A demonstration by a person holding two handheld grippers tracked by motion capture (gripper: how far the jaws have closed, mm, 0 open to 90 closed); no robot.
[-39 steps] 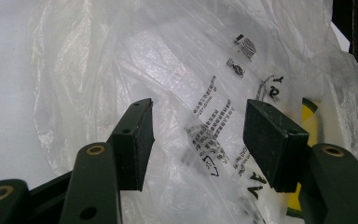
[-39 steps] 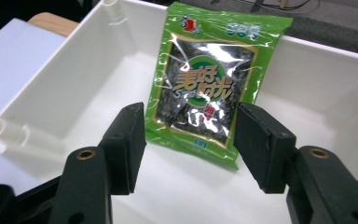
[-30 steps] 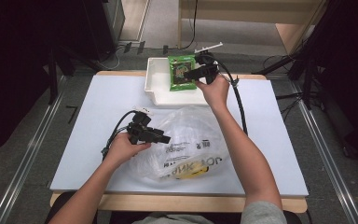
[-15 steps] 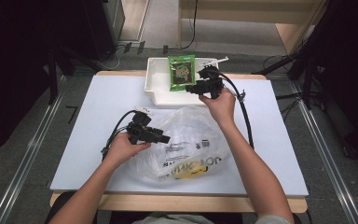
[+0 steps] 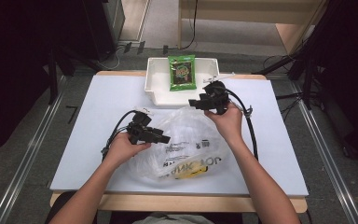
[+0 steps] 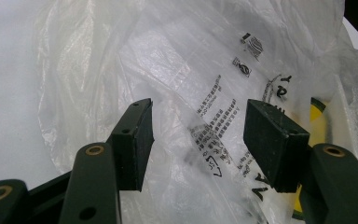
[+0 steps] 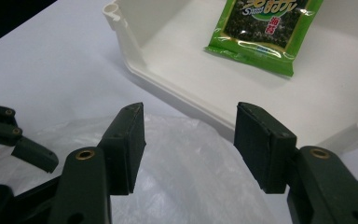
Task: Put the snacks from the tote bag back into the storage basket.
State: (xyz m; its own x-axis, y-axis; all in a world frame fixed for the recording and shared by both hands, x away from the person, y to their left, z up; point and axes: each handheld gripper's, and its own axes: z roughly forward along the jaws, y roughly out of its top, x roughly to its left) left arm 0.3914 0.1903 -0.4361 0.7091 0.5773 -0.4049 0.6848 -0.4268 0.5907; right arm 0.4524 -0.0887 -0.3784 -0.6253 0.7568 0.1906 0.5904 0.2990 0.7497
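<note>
One green snack packet [image 5: 182, 72] already lying in the white tray [image 5: 154, 91] at top centre of the high view. Clear plastic bag [image 5: 186, 140] spread on the table [image 5: 98, 102] at centre, something yellow inside near its lower edge, so unpacking judged not yet finished. Left tongs [image 5: 164, 139] gaping wide over the bag's printed film, gripping nothing. Right tongs [image 5: 194, 103] equally wide and empty, poised above the bag's upper edge, just below the tray.
</note>
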